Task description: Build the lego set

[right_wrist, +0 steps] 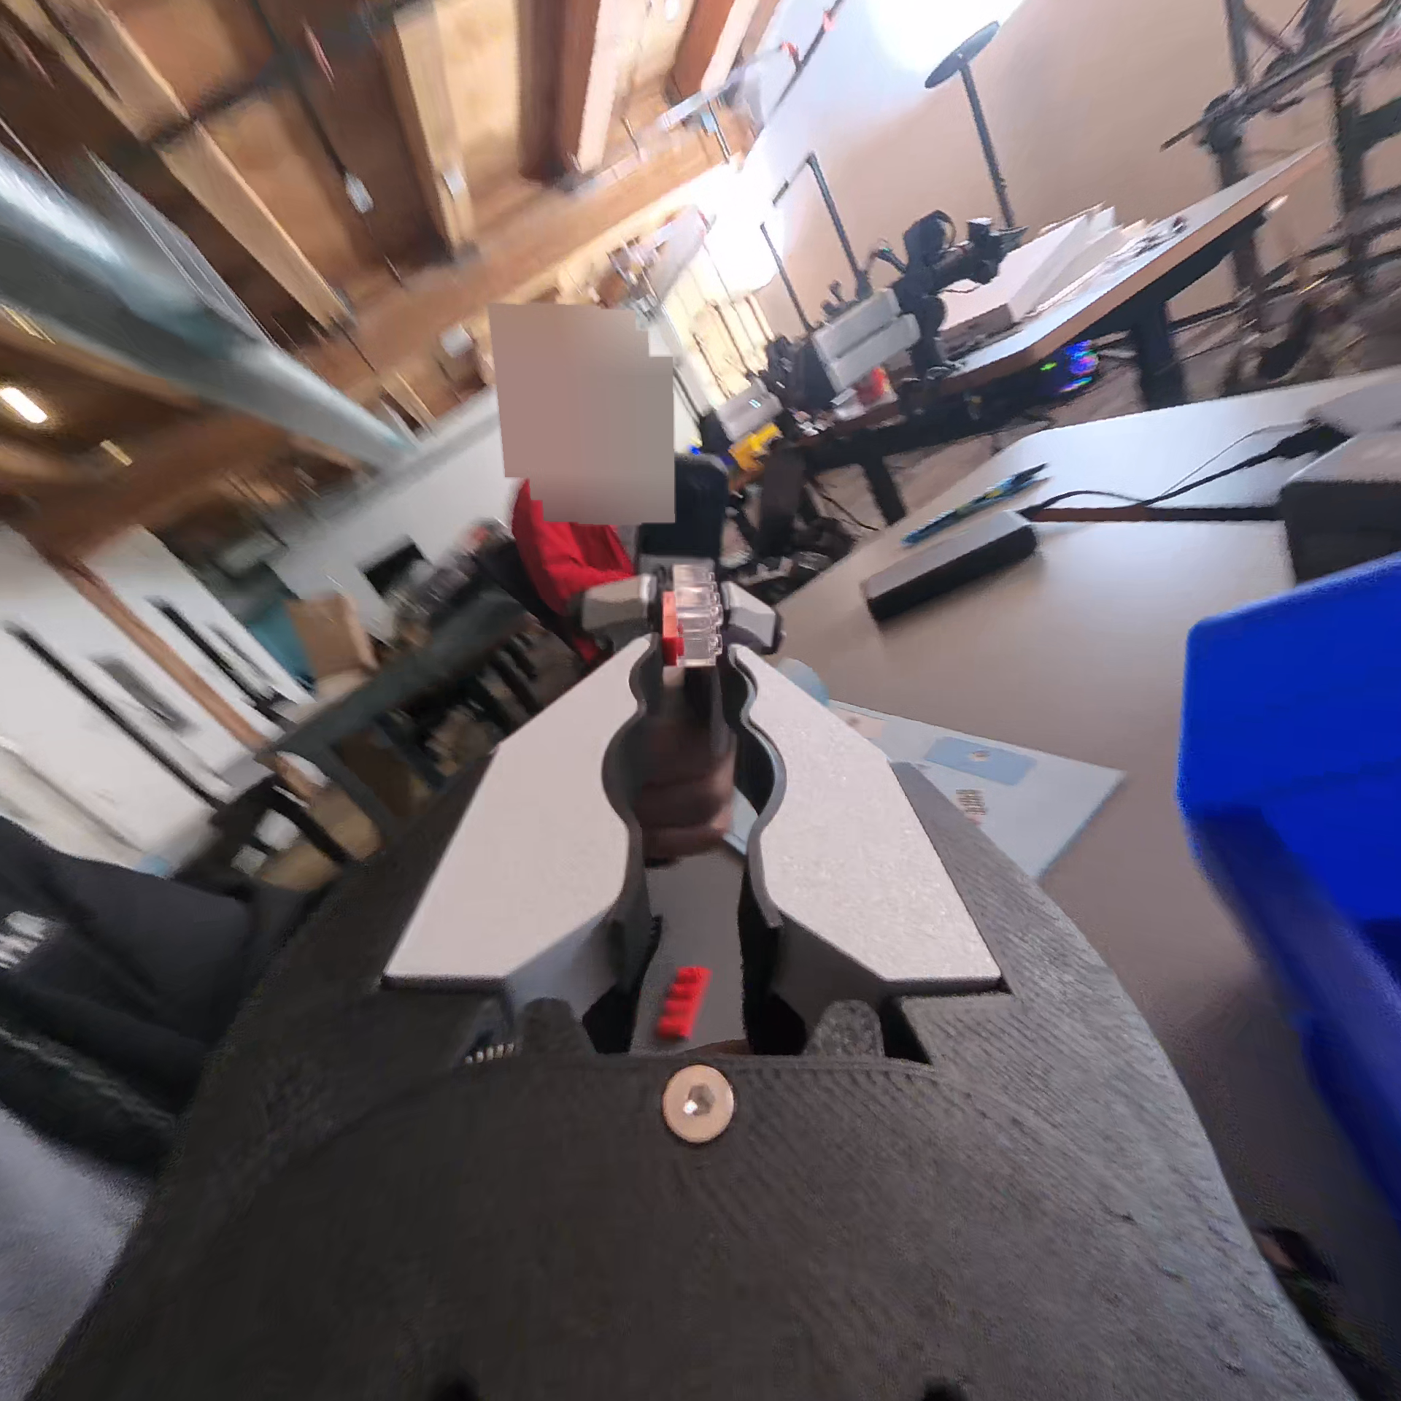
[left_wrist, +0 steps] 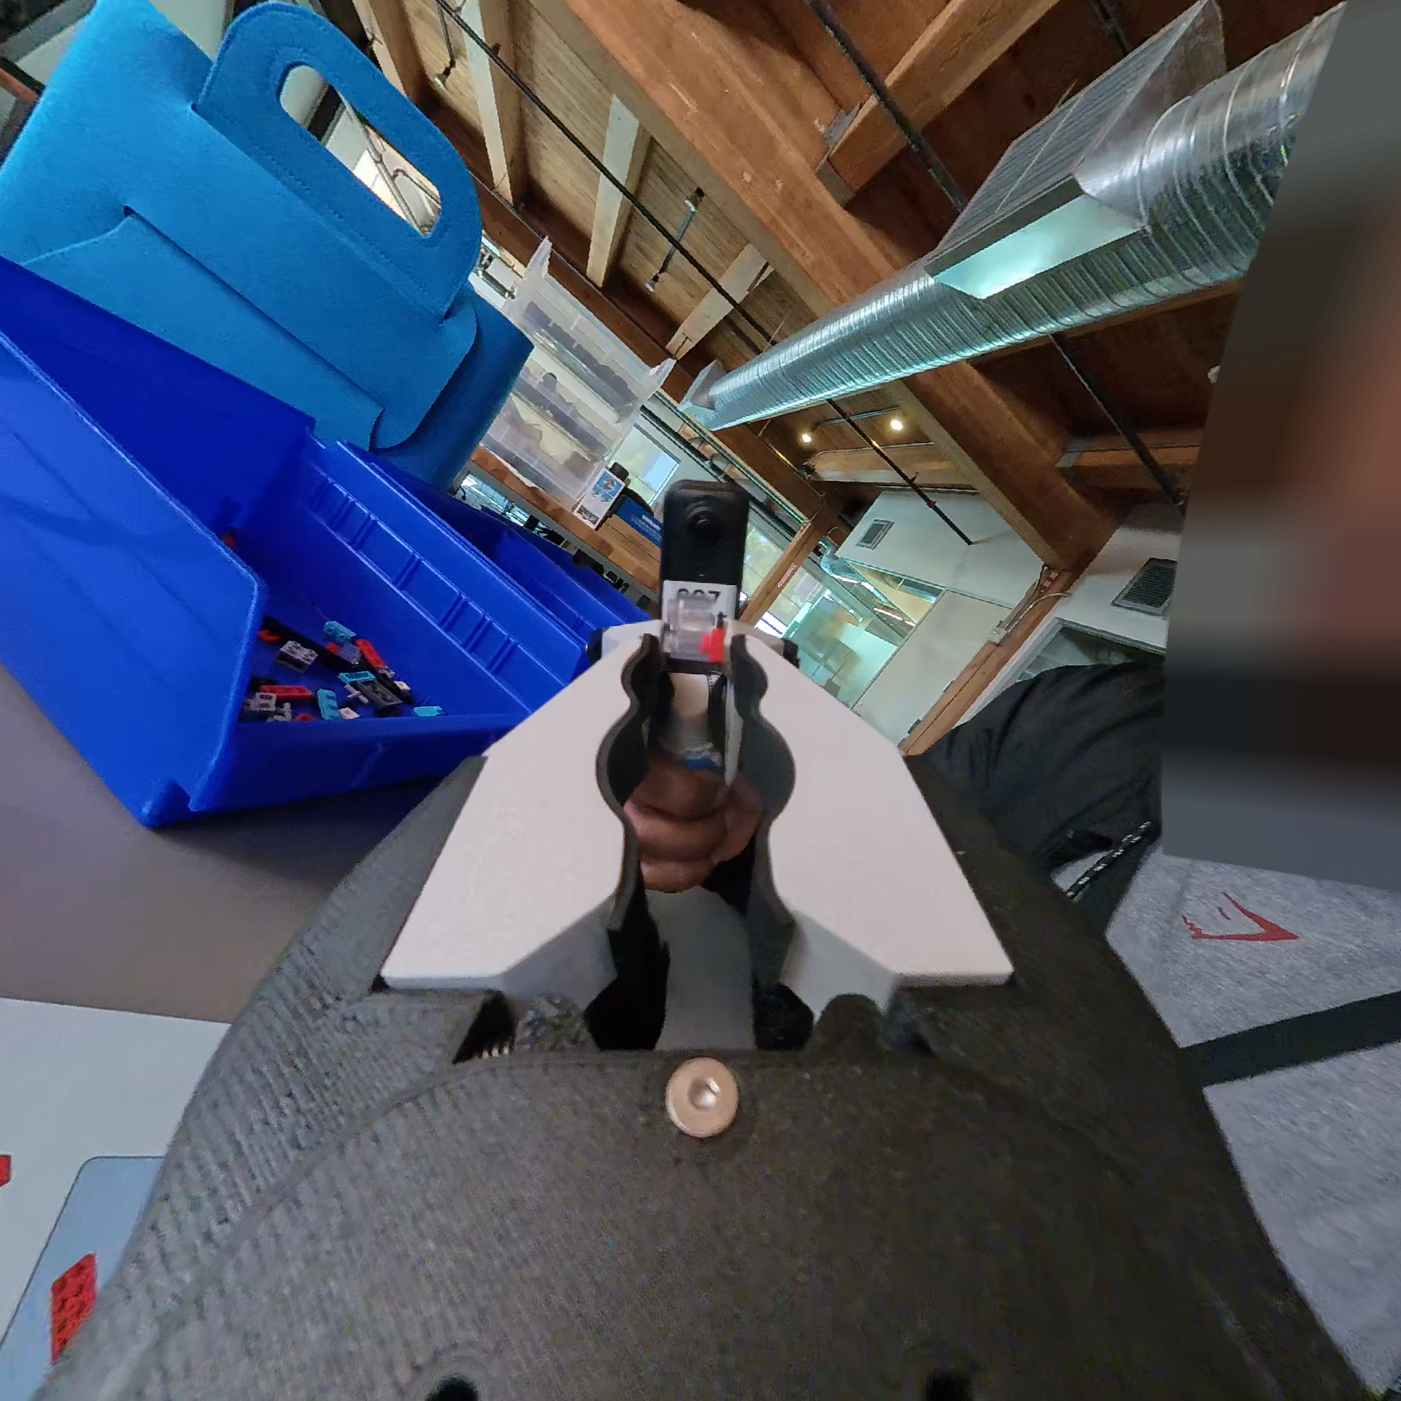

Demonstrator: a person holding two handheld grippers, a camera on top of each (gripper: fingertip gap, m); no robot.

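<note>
Two grey-fingered grippers (left_wrist: 694, 644) meet at one clear studded lego piece (right_wrist: 696, 623) with one small red piece (right_wrist: 670, 629), near two blue plastic bins (left_wrist: 189, 606), one red four-stud plate (right_wrist: 684, 1002) and one black flat box (right_wrist: 951, 562).

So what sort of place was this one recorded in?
Probably a shared workshop or robotics lab, not a home: exposed timber ceiling beams with a bare metal duct, long work tables carrying a robot arm, and a blue bin of loose lego pieces.
</note>
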